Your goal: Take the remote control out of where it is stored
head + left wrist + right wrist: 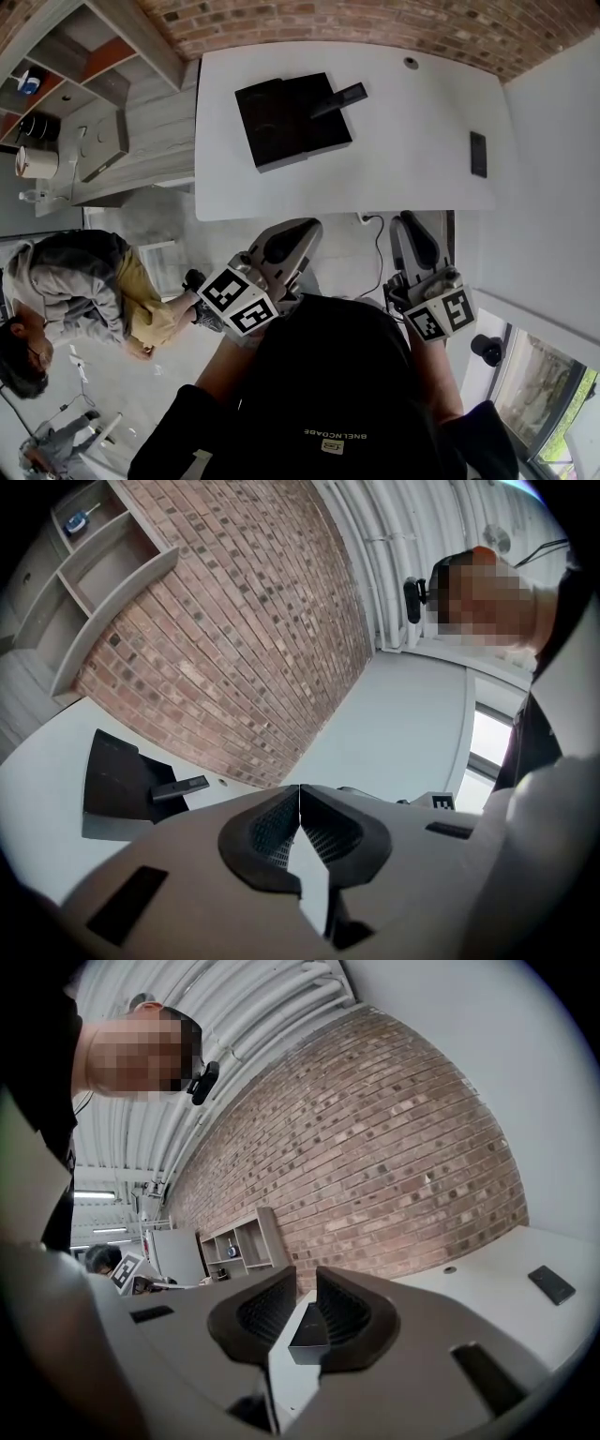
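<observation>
Remote control (339,97): a slim black bar, lying slantwise with one end propped on the upper right corner of a flat, matte black box (292,120) and the other end jutting past the box's edge. The box sits at the upper middle of the head view on a smooth white table (412,141) with rounded corners. Towards the right of the tabletop lies a small dark flat slab (478,154), well apart from the box, and near the top edge is a round grommet (411,63). A rough red brick wall (375,23) runs behind, and pale open shelves (66,75) stand at the upper left.

The left tongs (299,794), grey plastic with ribbed black pads, are closed tip to tip and empty. The right tongs (306,1283) are drawn in to a slim gap, gripping nothing. Both are short of the table's near edge, each carrying a cube of black-and-white squares. A black cable (380,248) hangs below the table. A seated person (84,281) is at the lower left. Pale print on the wearer's black top is too small to read.
</observation>
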Available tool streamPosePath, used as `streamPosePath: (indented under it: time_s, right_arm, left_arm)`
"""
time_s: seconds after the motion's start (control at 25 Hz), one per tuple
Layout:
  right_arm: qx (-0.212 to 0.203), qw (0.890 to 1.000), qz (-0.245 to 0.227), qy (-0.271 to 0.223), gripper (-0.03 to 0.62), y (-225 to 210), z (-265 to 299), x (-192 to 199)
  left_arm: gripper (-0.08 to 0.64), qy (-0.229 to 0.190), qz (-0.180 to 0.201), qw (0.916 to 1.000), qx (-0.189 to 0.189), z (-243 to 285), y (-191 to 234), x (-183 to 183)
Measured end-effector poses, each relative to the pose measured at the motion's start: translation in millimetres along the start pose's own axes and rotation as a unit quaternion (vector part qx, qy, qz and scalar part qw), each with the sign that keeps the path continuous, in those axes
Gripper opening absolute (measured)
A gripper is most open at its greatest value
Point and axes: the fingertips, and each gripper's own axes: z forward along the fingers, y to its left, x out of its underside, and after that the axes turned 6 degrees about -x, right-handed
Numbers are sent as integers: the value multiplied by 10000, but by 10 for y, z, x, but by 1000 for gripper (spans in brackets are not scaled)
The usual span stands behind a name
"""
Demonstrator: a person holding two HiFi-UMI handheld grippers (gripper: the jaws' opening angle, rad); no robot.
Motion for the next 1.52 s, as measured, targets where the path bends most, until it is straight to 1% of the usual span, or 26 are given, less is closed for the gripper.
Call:
streamPosePath:
  time_s: [0.12,0.32,0.44,0.56,0.72,0.96,1.08,1.24,1.52]
  right_arm:
    - [25,10000,-8,81,55,24,190,17]
    - [-1,9983,-464,351,55,67,480,72]
    - [-97,9983,-443,377,55,112,657,90]
    - [-103,9975,-506,479,57,114,757,145]
    - [-122,9977,-467,486,57,99,807,151]
    - [-189,9965,-587,560,57,6,853,139]
    - [-328,9963,-548,581,57,-29,926,128]
    - [-628,9941,-612,633,57,-86,1048,107]
    - [-1097,9870,-760,892,69,-297,1266,108]
  left_arm:
    - [6,8,-45,10000,23,-18,145,-101]
    - [6,20,-178,9998,-24,-77,387,-206]
    - [6,47,-245,9997,-82,-125,524,-251]
    - [6,70,-284,9994,-159,-169,637,-281]
    - [6,54,-275,9994,-221,-188,692,-323]
    - [6,11,-218,9994,-286,-182,652,-370]
    - [6,-46,-232,9989,-403,-185,653,-380]
    - [6,-210,-202,9975,-643,-156,699,-420]
    - [6,-585,-155,9916,-1145,-119,796,-555]
